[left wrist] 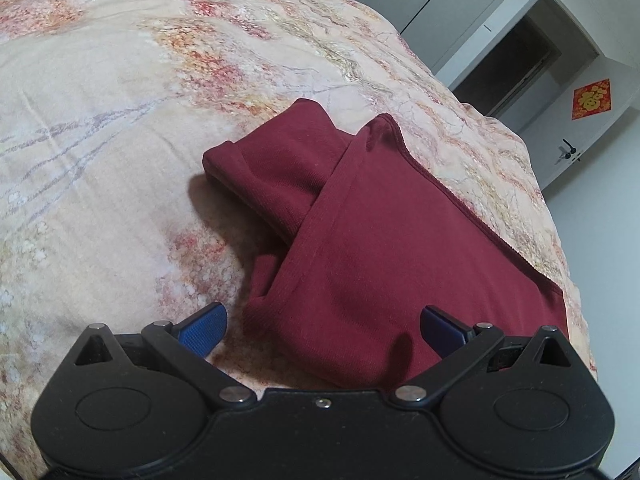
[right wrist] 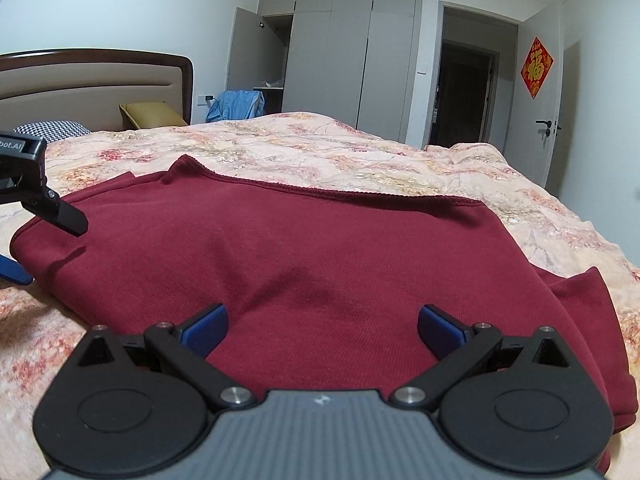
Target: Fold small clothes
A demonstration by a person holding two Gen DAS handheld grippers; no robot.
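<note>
A dark red knitted garment (left wrist: 384,248) lies partly folded on the floral bedspread (left wrist: 100,140), with one sleeve laid across its body. My left gripper (left wrist: 323,330) hovers open over the garment's near left edge, nothing between its blue pads. In the right wrist view the same red garment (right wrist: 304,264) spreads wide across the bed, its hem running along the far side. My right gripper (right wrist: 323,330) stands open just above the cloth, holding nothing. The left gripper (right wrist: 38,220) shows at the left edge of that view, above the garment's left end.
The bed's edge drops off to the right (left wrist: 560,216) toward a white floor. A headboard (right wrist: 96,80), a yellow pillow (right wrist: 152,114) and a checked pillow (right wrist: 52,128) sit at the far left. Wardrobes (right wrist: 340,52), a dark doorway (right wrist: 464,92) and a door (right wrist: 560,112) stand behind.
</note>
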